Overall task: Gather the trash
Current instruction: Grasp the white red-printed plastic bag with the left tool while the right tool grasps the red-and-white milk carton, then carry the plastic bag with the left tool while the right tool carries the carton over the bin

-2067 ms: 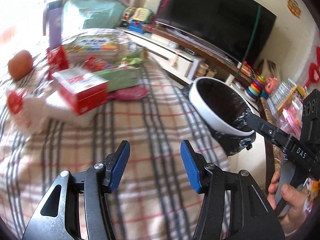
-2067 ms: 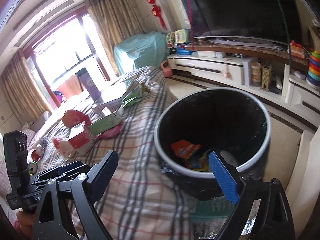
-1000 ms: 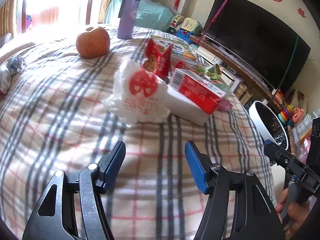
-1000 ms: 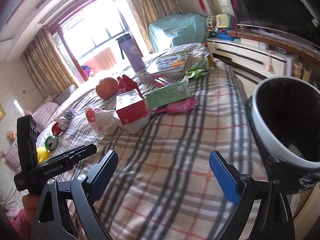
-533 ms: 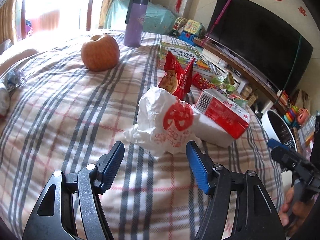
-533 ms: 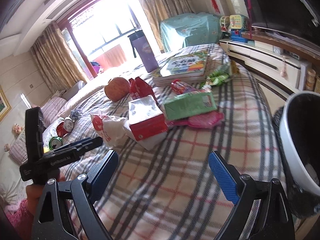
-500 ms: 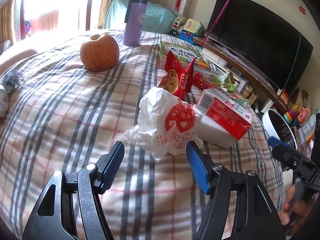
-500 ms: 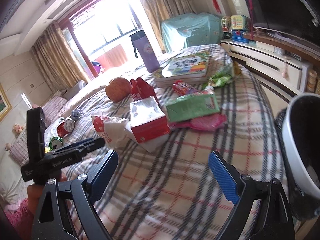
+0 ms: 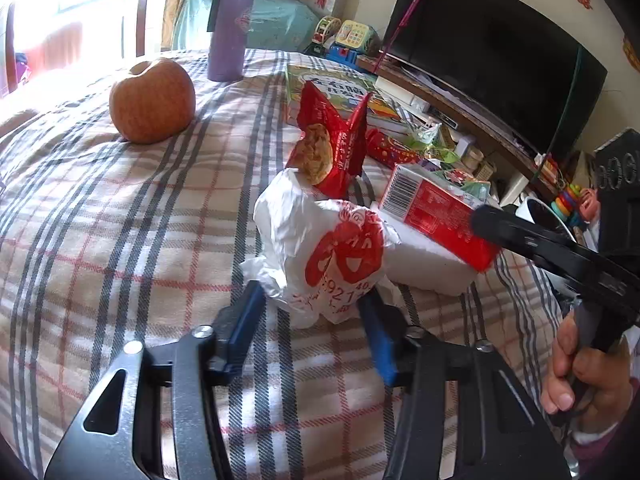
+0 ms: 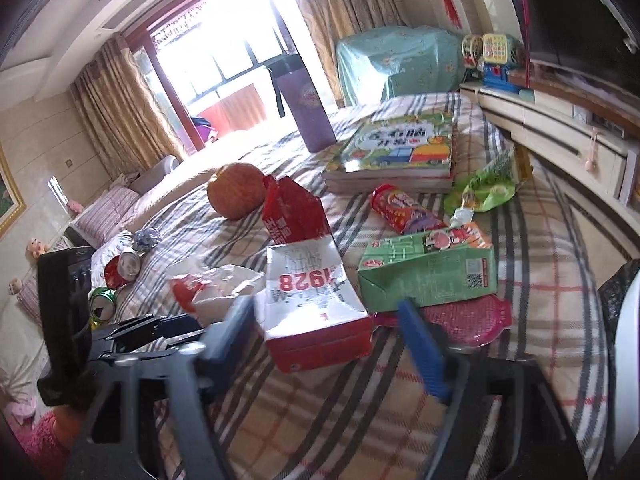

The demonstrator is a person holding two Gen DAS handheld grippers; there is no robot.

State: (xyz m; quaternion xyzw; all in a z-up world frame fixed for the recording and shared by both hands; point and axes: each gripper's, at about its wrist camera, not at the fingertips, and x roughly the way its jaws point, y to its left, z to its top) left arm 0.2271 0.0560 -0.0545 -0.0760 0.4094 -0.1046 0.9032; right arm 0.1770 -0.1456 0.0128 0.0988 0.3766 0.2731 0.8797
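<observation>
Up close from the left wrist, the left gripper (image 9: pixel 312 316) brackets a crumpled white bag (image 9: pixel 320 256) with a red logo on the plaid bed (image 9: pixel 100 220). Its jaws have just been closing, and the bag's lower folds sit between the blue pads (image 9: pixel 246 316), though whether they already pinch is hard to tell. Thin plastic could slip free, or the pads could snag the bedcover beneath. A red snack packet (image 9: pixel 332 144) leans just behind the bag and may topple if the bag is dragged. An apple (image 9: pixel 152 100) and a purple bottle (image 9: pixel 228 24) sit well apart.

Seen from the right wrist, the right gripper (image 10: pixel 328 340) straddles the near end of a red-and-white carton (image 10: pixel 316 312); its jaws, too, have just been closing, blurred, not plainly clamped. The carton looks wide and soft-walled, so a corner hold could crush it or let it swing out. A green carton (image 10: pixel 432 272) and a pink pouch (image 10: pixel 468 320) lie just beside the right pad and risk being nudged. Only the bin's white rim (image 10: pixel 628 380) shows, at the frame's right edge.
</observation>
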